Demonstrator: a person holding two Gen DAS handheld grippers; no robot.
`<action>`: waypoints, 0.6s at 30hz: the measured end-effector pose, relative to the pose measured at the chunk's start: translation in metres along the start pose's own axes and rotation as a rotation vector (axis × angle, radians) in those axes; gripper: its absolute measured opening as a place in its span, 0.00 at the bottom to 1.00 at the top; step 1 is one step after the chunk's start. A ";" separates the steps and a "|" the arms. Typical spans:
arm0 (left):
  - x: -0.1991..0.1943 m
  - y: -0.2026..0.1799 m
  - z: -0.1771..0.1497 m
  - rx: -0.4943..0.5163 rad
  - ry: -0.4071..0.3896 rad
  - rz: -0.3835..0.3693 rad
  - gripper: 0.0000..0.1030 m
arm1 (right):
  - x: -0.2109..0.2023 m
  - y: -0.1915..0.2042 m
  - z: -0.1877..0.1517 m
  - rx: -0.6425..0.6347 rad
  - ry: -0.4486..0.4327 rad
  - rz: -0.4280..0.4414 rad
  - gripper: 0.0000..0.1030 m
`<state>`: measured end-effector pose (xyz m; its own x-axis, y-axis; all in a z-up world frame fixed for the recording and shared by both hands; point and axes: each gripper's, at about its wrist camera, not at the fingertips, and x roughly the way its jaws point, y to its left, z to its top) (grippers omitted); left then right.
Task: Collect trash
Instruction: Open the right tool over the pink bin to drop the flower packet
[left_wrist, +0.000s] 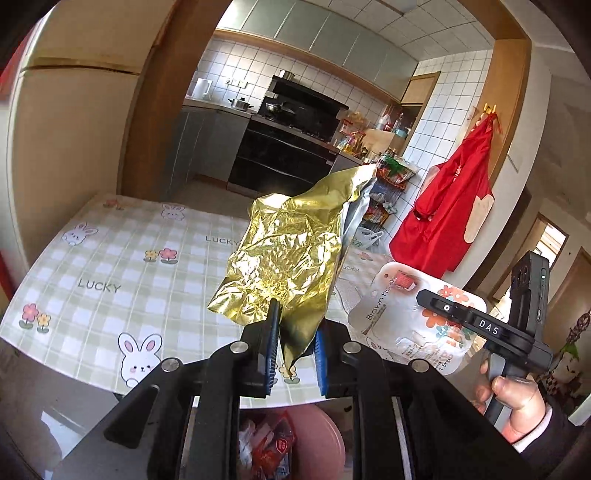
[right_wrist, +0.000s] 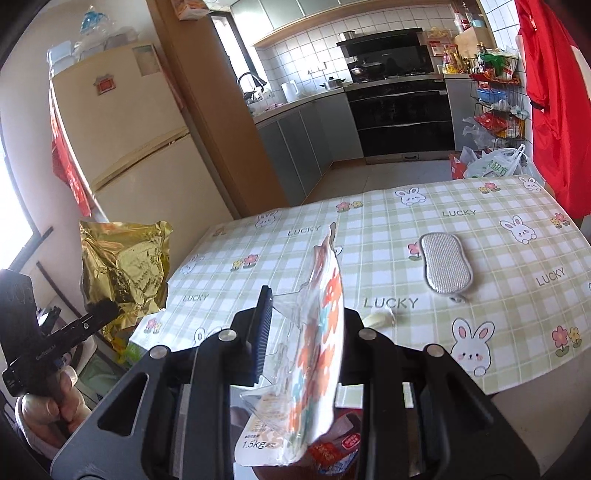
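Directly under both cameras: pink trash bin (left_wrist: 325, 439), already holding red wrappers, below the near edge of the checked table (left_wrist: 110, 258).

Left gripper (left_wrist: 295, 343): pinching the lower corner of a crumpled gold foil wrapper (left_wrist: 284, 254), most of the sheet standing up above the fingers. Right gripper (right_wrist: 299, 332): clamped on a flat hook blister pack (right_wrist: 317, 332) printed with orange flowers, held edge-on, lower end hanging toward the bin mouth.

Probably the drop stage for both pieces. To do it well:
- Centre each piece over the bin opening before letting go; foil looks light and springy, likely to drift or catch on a blue pad.
- Tip the left gripper downward first, so the tall sheet falls into the bin rather than back onto the table.
- Release one at a time, keeping the two tools apart; right-hand tool sits close beside the foil in the left view.
- Open wide and give a small shake if the foil clings.

Left on the table afterwards: small pale scrap (right_wrist: 380, 317) near the front edge, likely next; grey mesh sponge (right_wrist: 445, 266) farther back, perhaps not trash.
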<state>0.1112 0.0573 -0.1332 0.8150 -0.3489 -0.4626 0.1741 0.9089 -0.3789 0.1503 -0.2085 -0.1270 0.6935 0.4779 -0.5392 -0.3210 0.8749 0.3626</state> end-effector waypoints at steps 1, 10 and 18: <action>-0.005 0.001 -0.004 0.002 -0.002 0.001 0.16 | -0.001 0.003 -0.004 -0.006 0.003 -0.005 0.29; -0.040 0.008 -0.029 -0.003 -0.023 -0.031 0.16 | -0.011 0.020 -0.048 -0.014 0.043 -0.020 0.29; -0.058 0.017 -0.033 -0.057 -0.066 -0.034 0.16 | -0.014 0.032 -0.057 -0.055 0.066 -0.013 0.29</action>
<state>0.0488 0.0858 -0.1389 0.8439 -0.3624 -0.3957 0.1724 0.8815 -0.4396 0.0941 -0.1823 -0.1510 0.6547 0.4688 -0.5930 -0.3484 0.8833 0.3137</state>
